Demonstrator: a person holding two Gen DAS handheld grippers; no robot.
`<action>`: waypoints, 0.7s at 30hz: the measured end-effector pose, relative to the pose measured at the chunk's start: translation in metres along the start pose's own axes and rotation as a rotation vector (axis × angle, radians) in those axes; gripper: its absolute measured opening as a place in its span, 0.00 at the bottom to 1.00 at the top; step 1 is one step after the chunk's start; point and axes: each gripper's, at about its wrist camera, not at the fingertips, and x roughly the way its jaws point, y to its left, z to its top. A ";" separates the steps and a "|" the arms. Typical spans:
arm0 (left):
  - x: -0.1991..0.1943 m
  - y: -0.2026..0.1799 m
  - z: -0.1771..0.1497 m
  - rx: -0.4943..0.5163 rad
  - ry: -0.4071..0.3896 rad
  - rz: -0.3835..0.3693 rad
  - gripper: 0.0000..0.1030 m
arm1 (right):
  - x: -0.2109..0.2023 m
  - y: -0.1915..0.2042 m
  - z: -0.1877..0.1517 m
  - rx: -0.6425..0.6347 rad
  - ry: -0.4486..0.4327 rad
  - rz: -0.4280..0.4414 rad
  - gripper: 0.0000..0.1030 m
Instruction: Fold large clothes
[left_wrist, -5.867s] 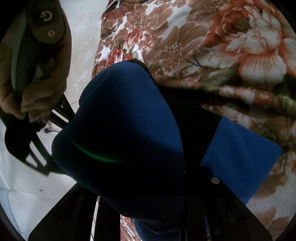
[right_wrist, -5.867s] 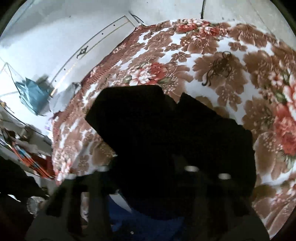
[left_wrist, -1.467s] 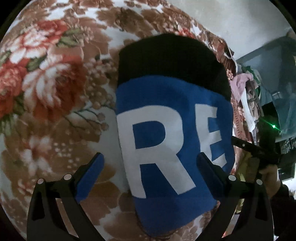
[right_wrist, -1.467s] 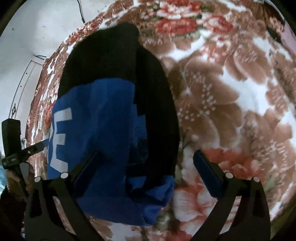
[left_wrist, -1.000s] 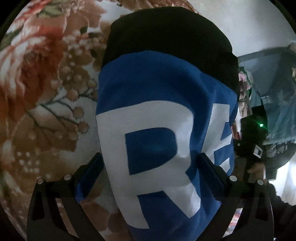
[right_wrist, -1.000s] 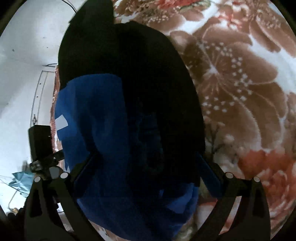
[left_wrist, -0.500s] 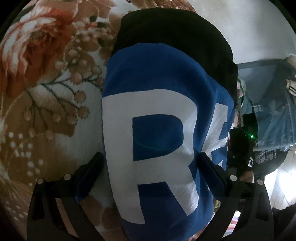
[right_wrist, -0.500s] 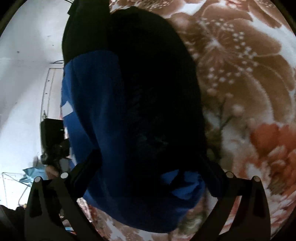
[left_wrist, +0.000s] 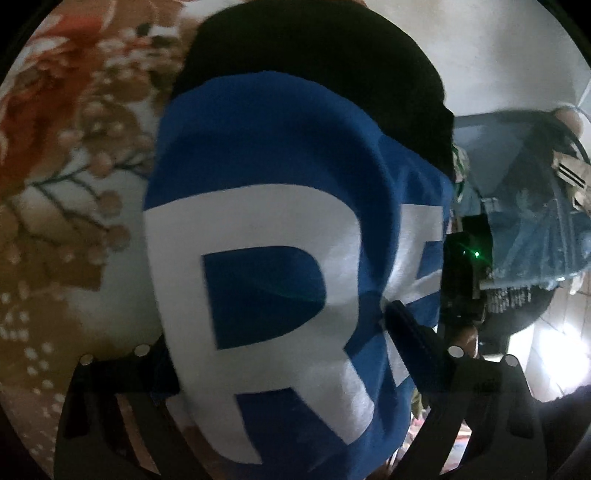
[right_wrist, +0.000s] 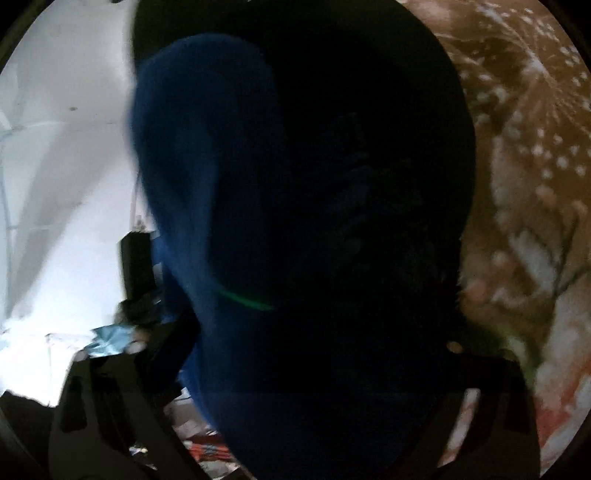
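Blue-and-black folded sweatshirt (left_wrist: 280, 229) with white block lettering fills centre frame over floral plush blanket (left_wrist: 62, 192); left gripper (left_wrist: 273, 343) and right gripper (right_wrist: 317, 354) straddle it, grip uncertain.

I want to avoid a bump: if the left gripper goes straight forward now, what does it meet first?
Most likely the blue garment: it fills the space between the left gripper fingers, lying on the floral blanket. Depth is unclear.

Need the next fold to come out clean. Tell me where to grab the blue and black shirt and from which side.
Grip the blue and black shirt at its near edge, one gripper toward each corner, coming in from the near end: it lies lengthwise away from both cameras on the floral blanket, black part farthest. Probably fold away.
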 end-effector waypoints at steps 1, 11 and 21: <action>-0.001 -0.001 0.000 0.011 -0.001 -0.021 0.69 | -0.004 0.000 -0.001 0.007 -0.005 0.026 0.61; 0.005 0.041 0.004 -0.114 -0.022 -0.153 0.60 | -0.002 -0.029 -0.002 0.096 -0.020 0.131 0.63; -0.037 -0.018 -0.012 -0.004 -0.097 -0.257 0.35 | -0.055 0.009 -0.027 0.011 -0.095 0.241 0.41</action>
